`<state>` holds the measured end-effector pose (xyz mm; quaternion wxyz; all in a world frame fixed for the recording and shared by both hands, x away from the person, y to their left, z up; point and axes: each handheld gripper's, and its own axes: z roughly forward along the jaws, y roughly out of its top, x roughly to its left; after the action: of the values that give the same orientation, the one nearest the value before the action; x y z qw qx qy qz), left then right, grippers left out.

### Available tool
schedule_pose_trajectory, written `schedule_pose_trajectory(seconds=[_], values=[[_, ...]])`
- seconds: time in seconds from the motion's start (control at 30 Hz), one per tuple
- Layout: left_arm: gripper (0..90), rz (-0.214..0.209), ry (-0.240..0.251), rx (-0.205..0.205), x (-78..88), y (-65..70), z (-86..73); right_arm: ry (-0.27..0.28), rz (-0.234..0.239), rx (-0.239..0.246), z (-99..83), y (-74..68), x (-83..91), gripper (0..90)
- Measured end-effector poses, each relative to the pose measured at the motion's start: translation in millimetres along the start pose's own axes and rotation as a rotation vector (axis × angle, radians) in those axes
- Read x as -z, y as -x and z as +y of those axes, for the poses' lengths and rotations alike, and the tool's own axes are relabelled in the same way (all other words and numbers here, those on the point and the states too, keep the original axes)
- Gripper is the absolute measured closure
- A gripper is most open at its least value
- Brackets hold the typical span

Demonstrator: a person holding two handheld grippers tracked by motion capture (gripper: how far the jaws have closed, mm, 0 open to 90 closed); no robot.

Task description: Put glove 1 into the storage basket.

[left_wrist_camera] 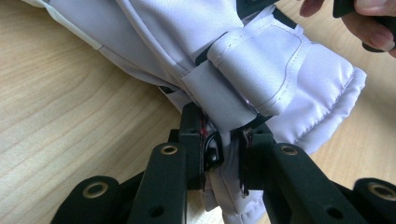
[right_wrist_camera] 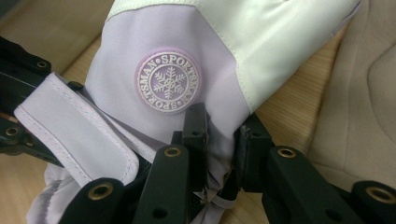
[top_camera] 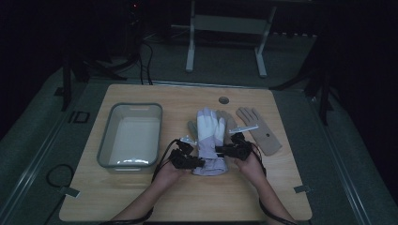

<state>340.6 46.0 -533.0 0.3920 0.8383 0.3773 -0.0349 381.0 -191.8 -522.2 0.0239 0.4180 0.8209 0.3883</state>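
the lilac ski glove (top_camera: 210, 140) is lying palm-down at mid-table, just right of the grey tub (top_camera: 131, 136) and overlapping a tan glove (top_camera: 259, 130), with both grippers clenching its cuff. the left gripper (left_wrist_camera: 223, 156) is pinching fabric under the wrist strap (left_wrist_camera: 219, 95), while the right gripper (right_wrist_camera: 219, 140) is gripping the opposite cuff edge below the snowflake badge (right_wrist_camera: 169, 82). judged sound: both hands ought to be rising level and together, keeping the cuff taut, so the glove is clearing the tan one without dragging it.

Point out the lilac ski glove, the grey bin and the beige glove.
lilac ski glove (top_camera: 210, 129): high view, on its white back.
grey bin (top_camera: 106, 136): high view, on its left wall.
beige glove (top_camera: 264, 136): high view, on its palm.
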Motion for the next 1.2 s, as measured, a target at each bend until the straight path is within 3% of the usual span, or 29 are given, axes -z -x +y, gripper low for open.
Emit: schedule_pose_trajectory(seconds=[0.1,0.37,0.8,1.0,1.2], values=[[75.9,-0.003,-0.004,-0.014,8.1,1.7,5.1,0.016,0.007,0.003,4.2,-3.7,5.5,76.6],[75.9,0.023,0.0,-0.051,28.8,5.2,17.0,0.048,-0.031,0.05,22.1,-21.0,16.6,76.7],[76.0,0.063,-0.001,-0.109,66.7,3.4,31.3,0.089,-0.037,0.09,51.2,-45.4,22.6,76.8],[76.0,0.069,-0.006,-0.113,90.5,-4.7,35.8,0.096,-0.029,0.104,69.1,-59.7,20.6,77.0],[76.0,0.103,-0.006,-0.122,121.2,-15.3,38.4,0.122,-0.012,0.123,91.9,-78.7,13.2,77.1]])
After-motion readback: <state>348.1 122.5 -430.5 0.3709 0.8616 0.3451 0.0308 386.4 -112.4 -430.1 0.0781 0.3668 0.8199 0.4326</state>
